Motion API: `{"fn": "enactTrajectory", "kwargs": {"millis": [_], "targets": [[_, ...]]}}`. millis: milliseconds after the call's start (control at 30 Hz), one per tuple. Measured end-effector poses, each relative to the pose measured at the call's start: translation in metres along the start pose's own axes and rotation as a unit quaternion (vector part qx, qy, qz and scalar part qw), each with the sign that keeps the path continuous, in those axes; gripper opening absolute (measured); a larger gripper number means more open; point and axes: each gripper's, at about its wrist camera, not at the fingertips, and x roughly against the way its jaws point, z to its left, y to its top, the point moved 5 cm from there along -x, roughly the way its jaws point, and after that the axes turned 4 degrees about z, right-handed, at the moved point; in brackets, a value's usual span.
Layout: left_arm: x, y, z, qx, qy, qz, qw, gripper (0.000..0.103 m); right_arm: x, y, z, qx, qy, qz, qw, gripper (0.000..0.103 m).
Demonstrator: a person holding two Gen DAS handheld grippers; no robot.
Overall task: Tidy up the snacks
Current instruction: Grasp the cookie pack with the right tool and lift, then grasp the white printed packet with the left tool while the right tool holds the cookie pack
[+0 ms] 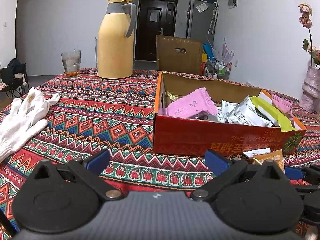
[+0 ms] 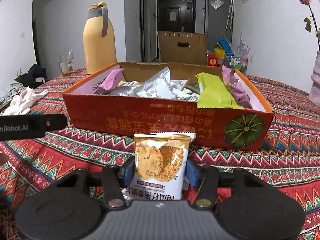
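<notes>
Snack packet in white and gold foil with oat crisps pictured on it sits clamped between the blue pads of our right hand-held gripper, just short of the red cardboard box with a green pumpkin printed on its side. Beyond that gripper, pink, silver and lime-green packets fill the box. Our left hand-held gripper hangs wide open and empty above the patterned red cloth on the surface; white cotton gloves lie to its left.
</notes>
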Motion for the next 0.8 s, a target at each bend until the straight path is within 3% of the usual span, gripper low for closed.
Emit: {"fn": "enactTrajectory", "kwargs": {"millis": [400,800], "targets": [[-0.006,-0.002,0.000,0.000,0.008,0.012,0.9999,0.103,0.027,0.005,-0.019,-0.023,0.000,-0.043,0.999,0.044],[-0.003,0.002,-0.010,-0.020,0.021,0.024,0.9993,0.103,0.056,0.006,-0.094,-0.066,-0.051,-0.086,0.993,0.044]]}}
